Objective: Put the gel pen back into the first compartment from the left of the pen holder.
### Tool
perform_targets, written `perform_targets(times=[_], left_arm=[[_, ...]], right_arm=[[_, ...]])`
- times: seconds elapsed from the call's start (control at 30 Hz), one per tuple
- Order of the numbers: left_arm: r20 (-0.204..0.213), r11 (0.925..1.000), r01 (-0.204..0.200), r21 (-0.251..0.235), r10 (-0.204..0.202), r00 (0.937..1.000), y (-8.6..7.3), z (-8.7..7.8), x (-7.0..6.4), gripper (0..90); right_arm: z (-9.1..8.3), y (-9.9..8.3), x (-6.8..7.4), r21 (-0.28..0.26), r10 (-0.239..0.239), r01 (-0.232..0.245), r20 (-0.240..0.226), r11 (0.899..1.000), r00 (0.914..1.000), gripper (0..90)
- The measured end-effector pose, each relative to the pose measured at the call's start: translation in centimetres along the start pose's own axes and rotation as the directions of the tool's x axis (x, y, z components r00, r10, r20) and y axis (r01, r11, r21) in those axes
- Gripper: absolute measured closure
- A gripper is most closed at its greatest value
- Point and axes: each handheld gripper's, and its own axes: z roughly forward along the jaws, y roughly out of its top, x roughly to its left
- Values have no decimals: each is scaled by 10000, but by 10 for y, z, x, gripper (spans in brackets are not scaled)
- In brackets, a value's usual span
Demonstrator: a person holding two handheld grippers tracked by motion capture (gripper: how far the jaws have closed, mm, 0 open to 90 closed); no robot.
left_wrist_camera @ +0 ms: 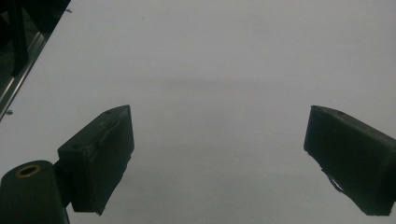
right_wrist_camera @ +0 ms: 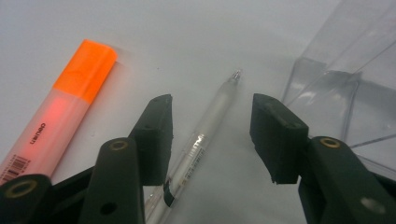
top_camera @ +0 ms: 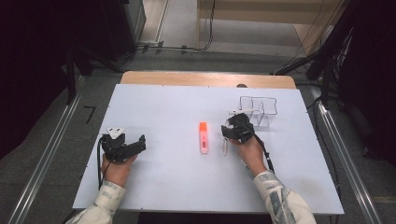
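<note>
An orange-capped highlighter [top_camera: 203, 137] [right_wrist_camera: 60, 126] lies mid-table, its cap pointing away. Just right of it lies a clear white pen [top_camera: 224, 146] [right_wrist_camera: 201, 140]. My right gripper [top_camera: 231, 133] [right_wrist_camera: 210, 135] hovers low over the pen with its jaws open on either side of the barrel, not touching it. A clear plastic divided holder [top_camera: 258, 111] [right_wrist_camera: 341, 88] stands behind and right of that gripper. My left gripper [top_camera: 140, 142] [left_wrist_camera: 217, 154] rests at the table's left, jaws wide open over bare white surface with nothing between them.
The white table top [top_camera: 163, 112] has a wooden strip along its far edge. Metal floor rails run along both sides, and cables lie on the floor behind. A black cable trails from each gripper back along the person's forearms.
</note>
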Motion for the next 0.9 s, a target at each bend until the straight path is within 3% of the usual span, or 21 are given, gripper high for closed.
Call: perform_targets(times=[0.23,0.53,0.9], left_arm=[[7,10000,41,-32,-41,10000,0,0,0,88],[20,10000,50,-21,-50,10000,0,0,1,87],[34,10000,54,-20,-54,10000,0,0,1,88]], right_arm=[[11,6,2,425,316,-327,253,9986,9992,539],[19,9,3,594,547,-564,303,9966,9980,575],[25,15,11,804,451,-510,725,9955,9963,666]])
